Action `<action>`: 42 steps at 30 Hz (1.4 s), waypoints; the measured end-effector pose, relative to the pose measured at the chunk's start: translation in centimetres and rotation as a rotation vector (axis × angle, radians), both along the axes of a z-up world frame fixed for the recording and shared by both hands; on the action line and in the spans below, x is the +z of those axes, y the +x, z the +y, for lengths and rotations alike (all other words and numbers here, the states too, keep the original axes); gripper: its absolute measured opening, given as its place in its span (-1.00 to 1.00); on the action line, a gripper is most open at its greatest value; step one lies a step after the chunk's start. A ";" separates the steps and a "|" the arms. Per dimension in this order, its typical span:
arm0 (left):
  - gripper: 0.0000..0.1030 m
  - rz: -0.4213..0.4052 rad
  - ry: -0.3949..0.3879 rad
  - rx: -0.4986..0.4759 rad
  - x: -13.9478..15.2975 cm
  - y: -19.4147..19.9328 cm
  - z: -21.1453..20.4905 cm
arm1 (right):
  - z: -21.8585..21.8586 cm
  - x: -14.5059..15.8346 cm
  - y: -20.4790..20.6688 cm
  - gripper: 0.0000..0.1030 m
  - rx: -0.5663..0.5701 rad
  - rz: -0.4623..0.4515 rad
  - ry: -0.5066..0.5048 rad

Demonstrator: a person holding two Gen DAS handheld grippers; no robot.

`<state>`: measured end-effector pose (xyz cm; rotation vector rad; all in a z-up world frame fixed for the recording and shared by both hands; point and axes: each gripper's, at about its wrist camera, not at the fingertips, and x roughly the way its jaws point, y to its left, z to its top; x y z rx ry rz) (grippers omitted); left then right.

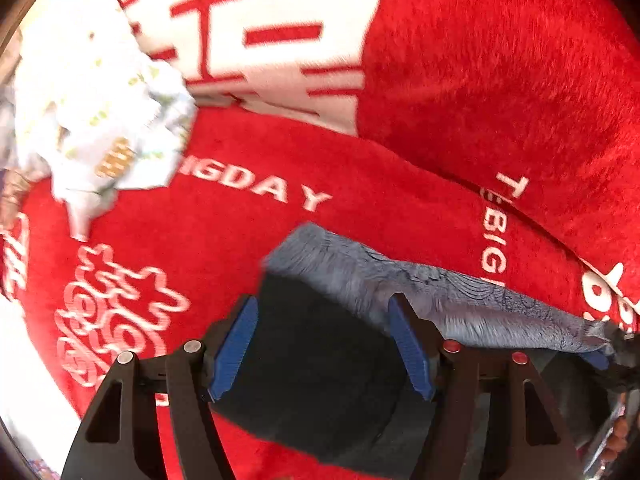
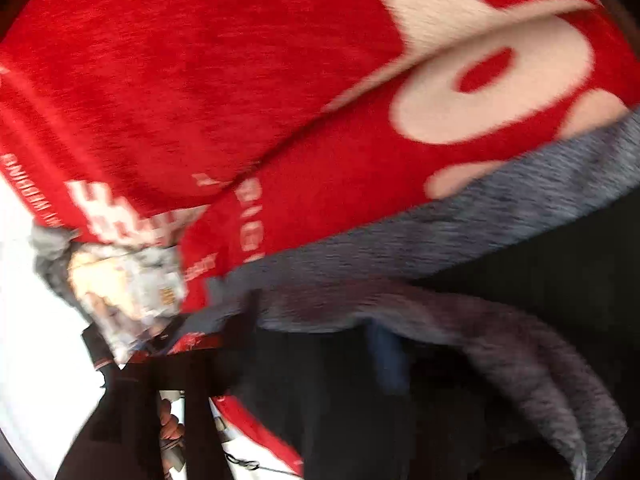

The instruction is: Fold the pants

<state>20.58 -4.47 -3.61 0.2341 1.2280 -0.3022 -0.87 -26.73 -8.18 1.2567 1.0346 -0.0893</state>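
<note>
The pants [image 1: 320, 364] are dark outside with a grey fleecy lining [image 1: 460, 300], lying on a red blanket. In the left wrist view my left gripper [image 1: 324, 344] stands open, its blue pads [image 1: 236, 352] either side of the dark cloth. In the right wrist view, which is blurred, the pants [image 2: 460, 232] drape over my right gripper [image 2: 316, 344] and hide most of it. One blue pad [image 2: 386, 356] shows under the grey lining. I cannot tell how the right jaws stand.
A red blanket [image 1: 500, 80] with white lettering covers the surface and lies in folds. A crumpled white printed garment [image 1: 100, 120] lies at the far left; it also shows in the right wrist view [image 2: 128, 292]. A bright white area lies at the left edge.
</note>
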 end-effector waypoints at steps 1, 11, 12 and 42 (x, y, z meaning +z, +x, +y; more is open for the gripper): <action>0.44 -0.003 0.007 0.002 0.7 -0.1 0.2 | 0.0 0.7 0.1 0.53 0.029 0.004 -0.008; 0.67 0.147 0.063 -0.206 1.0 -10.5 -6.4 | -2.7 7.7 -11.7 0.55 -0.018 0.017 -0.175; 0.67 0.166 0.056 -0.241 0.7 -12.1 -7.7 | -3.2 7.8 -14.5 0.55 -0.049 0.060 -0.190; 0.66 0.524 -0.263 -0.755 -0.9 -35.5 -31.9 | -8.8 5.8 -42.9 -0.74 -0.432 -0.070 0.120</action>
